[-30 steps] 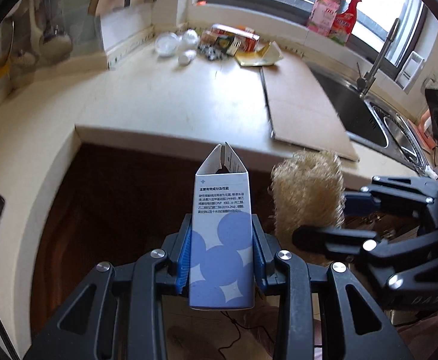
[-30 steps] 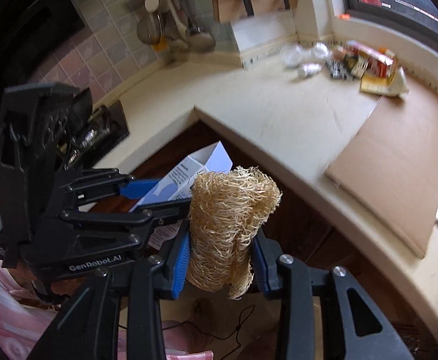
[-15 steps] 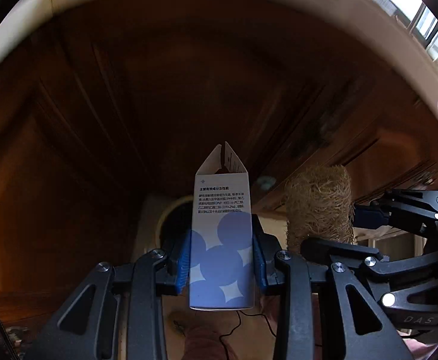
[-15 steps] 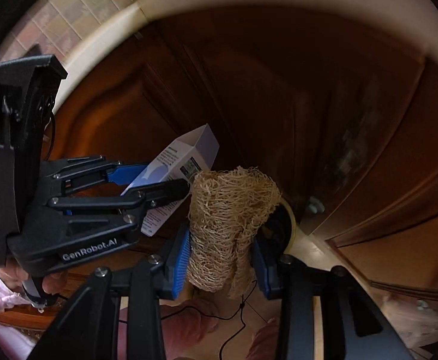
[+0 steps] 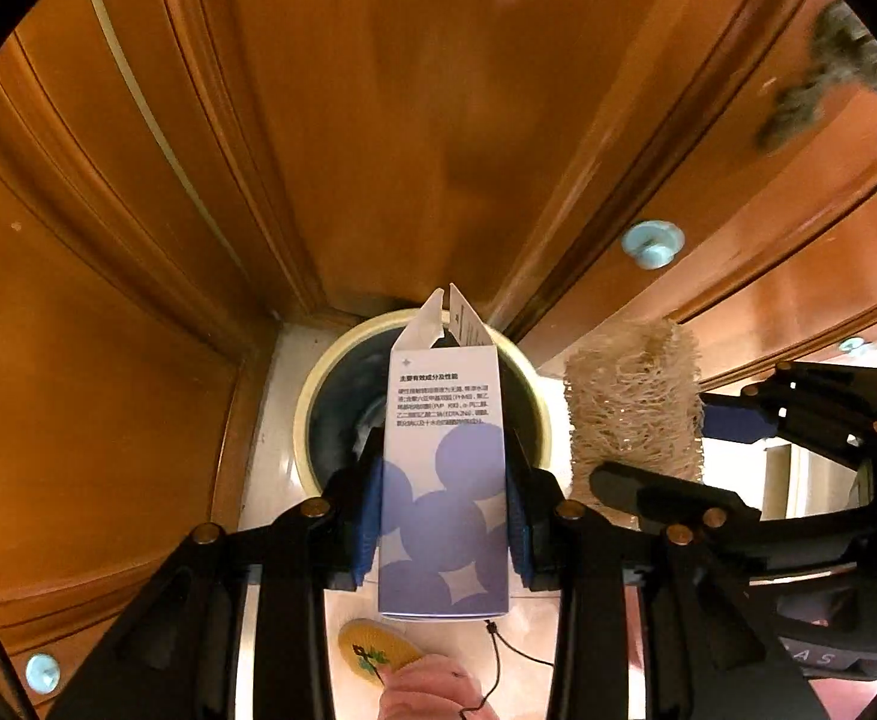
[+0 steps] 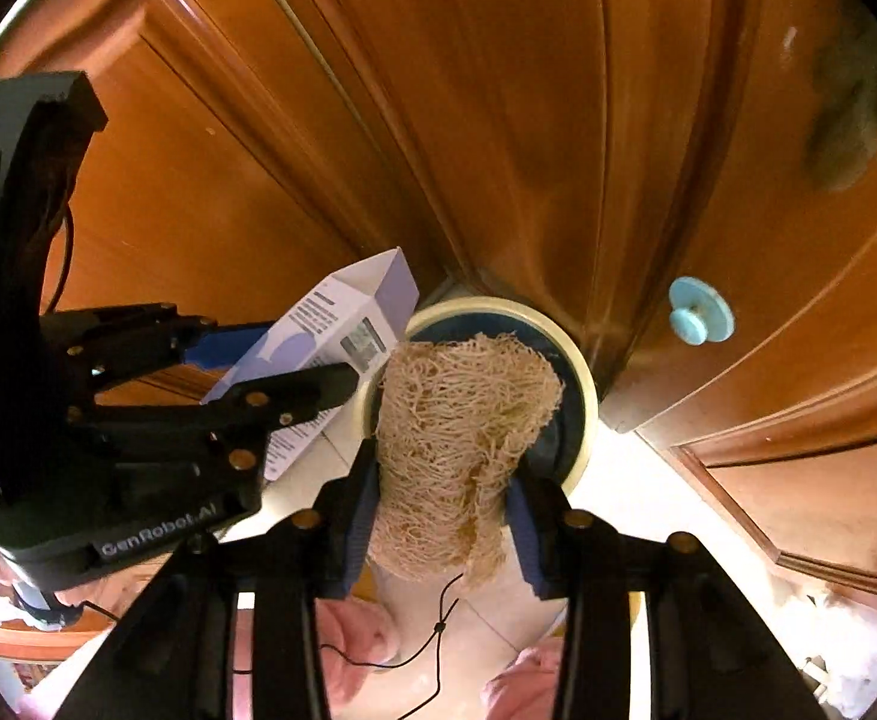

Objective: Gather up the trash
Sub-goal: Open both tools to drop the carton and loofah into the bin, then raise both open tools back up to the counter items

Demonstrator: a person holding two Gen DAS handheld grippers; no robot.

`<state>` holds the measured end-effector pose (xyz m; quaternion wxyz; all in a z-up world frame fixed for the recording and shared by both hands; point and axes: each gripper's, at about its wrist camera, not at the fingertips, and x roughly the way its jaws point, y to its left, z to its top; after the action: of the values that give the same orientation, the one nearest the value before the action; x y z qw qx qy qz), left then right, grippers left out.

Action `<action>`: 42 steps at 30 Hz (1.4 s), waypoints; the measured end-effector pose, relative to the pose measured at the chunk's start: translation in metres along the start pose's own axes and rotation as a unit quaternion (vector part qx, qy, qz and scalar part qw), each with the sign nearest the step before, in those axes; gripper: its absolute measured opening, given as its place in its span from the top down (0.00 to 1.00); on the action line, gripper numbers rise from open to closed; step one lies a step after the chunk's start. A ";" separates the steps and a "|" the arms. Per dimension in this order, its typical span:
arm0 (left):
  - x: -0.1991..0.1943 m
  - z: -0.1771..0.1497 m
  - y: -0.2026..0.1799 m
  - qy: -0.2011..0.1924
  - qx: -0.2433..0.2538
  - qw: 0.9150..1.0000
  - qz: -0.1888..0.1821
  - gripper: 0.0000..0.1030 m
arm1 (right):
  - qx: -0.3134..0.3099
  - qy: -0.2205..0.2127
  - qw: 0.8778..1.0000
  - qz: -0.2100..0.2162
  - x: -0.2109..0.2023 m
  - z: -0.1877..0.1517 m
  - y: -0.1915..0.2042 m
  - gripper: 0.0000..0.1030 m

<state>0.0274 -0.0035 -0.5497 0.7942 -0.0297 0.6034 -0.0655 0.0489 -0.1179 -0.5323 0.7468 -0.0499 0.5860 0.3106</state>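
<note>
A white carton with blue circles (image 5: 444,516) stands upright between the pads of my left gripper (image 5: 444,462), which is shut on it. The carton hangs over a round trash bin with a cream rim (image 5: 312,408) and a dark inside, standing on the floor. My right gripper (image 6: 441,480) has a tan loofah sponge (image 6: 456,396) between its pads. Its jaws are opening, though the pads still touch the loofah. The loofah hangs above the bin's rim (image 6: 582,396). The two grippers sit side by side. My left gripper (image 6: 294,360) and its carton (image 6: 354,300) show at the left of the right wrist view.
Wooden cabinet doors (image 5: 408,120) meet in a corner right behind the bin, with a pale blue knob (image 6: 700,318) on the right-hand door. The floor is pale tile (image 5: 276,396). A thin black cord (image 6: 432,630) dangles below. A person's pink-clad feet (image 6: 348,630) stand close by.
Both grippers have sunk from counter height to near the floor with their loads. The counter and sink have left both views; the cabinet doors and the bin now fill them.
</note>
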 end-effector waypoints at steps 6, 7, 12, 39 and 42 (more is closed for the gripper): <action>0.043 -0.006 0.015 0.014 -0.002 1.000 0.003 0.68 | -0.016 0.015 1.000 -0.010 0.040 -0.010 -0.009 0.59; 0.048 -0.008 0.020 0.016 -0.003 1.000 0.002 0.68 | -0.018 0.016 1.000 -0.012 0.043 -0.011 -0.008 0.59; 0.068 -0.012 0.033 0.023 -0.013 1.000 0.001 0.60 | -0.023 0.022 0.999 -0.018 0.061 -0.011 -0.012 0.57; 0.041 -0.009 0.036 0.023 -0.049 0.998 0.034 0.16 | -0.008 0.040 0.999 -0.022 0.047 -0.013 -0.002 0.35; 0.022 -0.004 0.035 0.014 -0.048 0.998 0.037 0.16 | 0.010 0.040 0.999 -0.012 0.030 -0.008 0.001 0.35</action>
<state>0.0314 0.0278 -0.5759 0.7851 -0.0444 0.6177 -0.0070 0.0452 -0.1086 -0.5620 0.7266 -0.0617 0.6180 0.2939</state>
